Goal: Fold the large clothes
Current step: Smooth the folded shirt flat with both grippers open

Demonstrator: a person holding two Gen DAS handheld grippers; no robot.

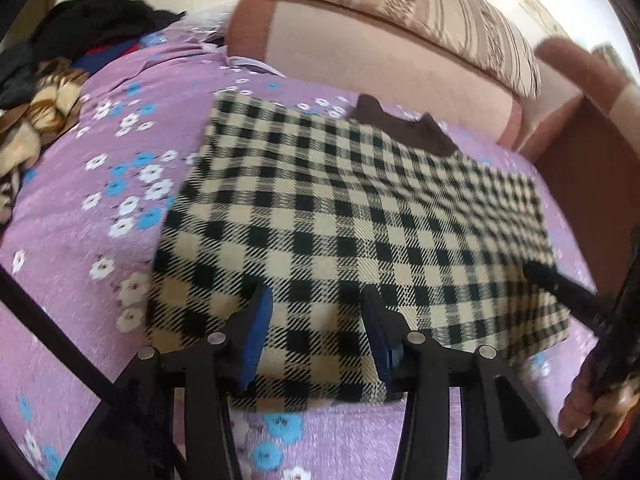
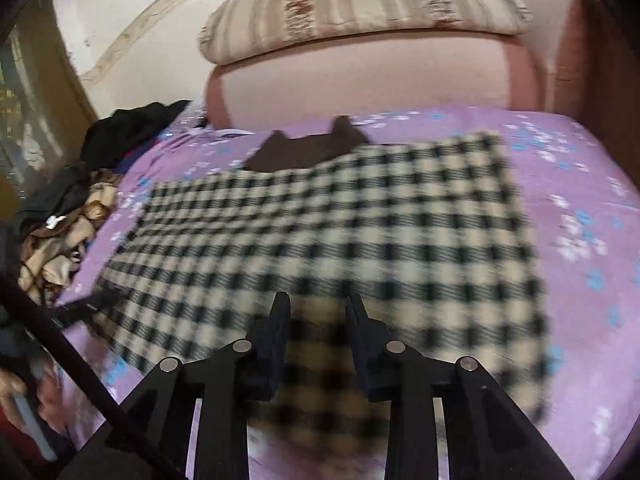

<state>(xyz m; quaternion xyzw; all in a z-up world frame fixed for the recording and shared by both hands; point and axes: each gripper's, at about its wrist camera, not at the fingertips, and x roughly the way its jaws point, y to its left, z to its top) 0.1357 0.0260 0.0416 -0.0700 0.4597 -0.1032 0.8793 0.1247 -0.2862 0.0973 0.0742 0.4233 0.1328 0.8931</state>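
Left wrist view shows the checked garment (image 1: 340, 220) lying flat on the bed (image 1: 80, 220), its brown collar (image 1: 404, 128) toward the sofa (image 1: 360, 52); the left tongs (image 1: 316, 300) stand wide over its near hem, gripping nothing; right wrist view, blurred, has the right tongs (image 2: 318, 304) parted above the same cloth (image 2: 320, 220); a heap of clothes (image 2: 80, 200) lies at the bed's left edge.

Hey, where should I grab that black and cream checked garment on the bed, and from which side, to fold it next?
Probably take the black and cream checked garment at its two near hem corners, coming in low from the near edge. It lies flat on the purple floral bedsheet, brown collar at the far end. The open left claw and right claw hover over the near hem already.
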